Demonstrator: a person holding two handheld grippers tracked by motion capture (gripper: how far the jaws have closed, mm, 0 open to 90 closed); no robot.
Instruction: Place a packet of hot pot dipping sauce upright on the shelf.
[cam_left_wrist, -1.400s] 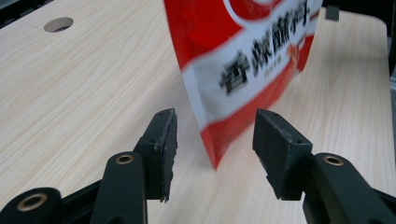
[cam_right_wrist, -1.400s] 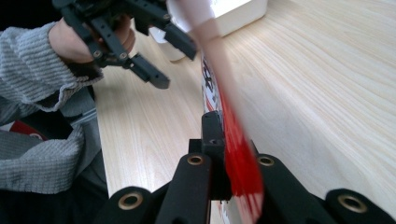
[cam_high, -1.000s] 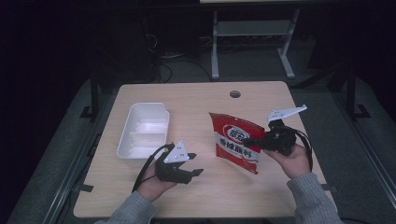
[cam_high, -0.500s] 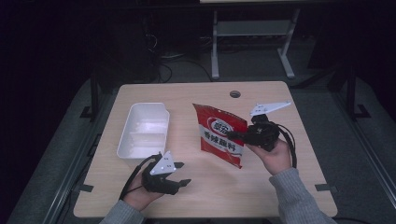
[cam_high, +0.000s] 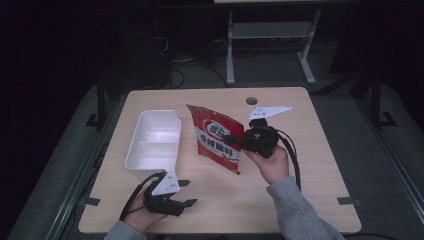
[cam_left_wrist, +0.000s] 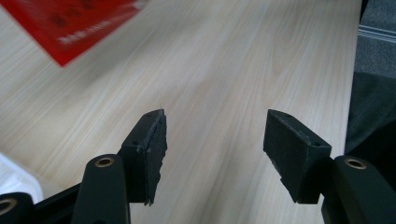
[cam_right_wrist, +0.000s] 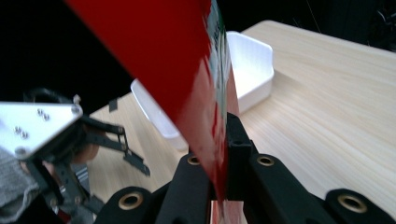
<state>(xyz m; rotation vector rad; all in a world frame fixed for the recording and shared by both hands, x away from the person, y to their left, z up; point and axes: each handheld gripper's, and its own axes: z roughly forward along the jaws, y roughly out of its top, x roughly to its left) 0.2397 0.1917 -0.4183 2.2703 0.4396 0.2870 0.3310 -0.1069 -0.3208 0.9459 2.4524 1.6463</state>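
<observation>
Now we hold the red snack bag (cam_high: 216, 137) aloft beside the white tray (cam_high: 154, 141), right gripper (cam_high: 235, 138) fingers pinching its edge, left gripper (cam_high: 186, 192) fingers spread empty; that thin pinch could slip.

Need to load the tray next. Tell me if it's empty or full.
Empty. The white tray shows only its bare compartments in the high view; the red bag is beside it, not inside.
</observation>
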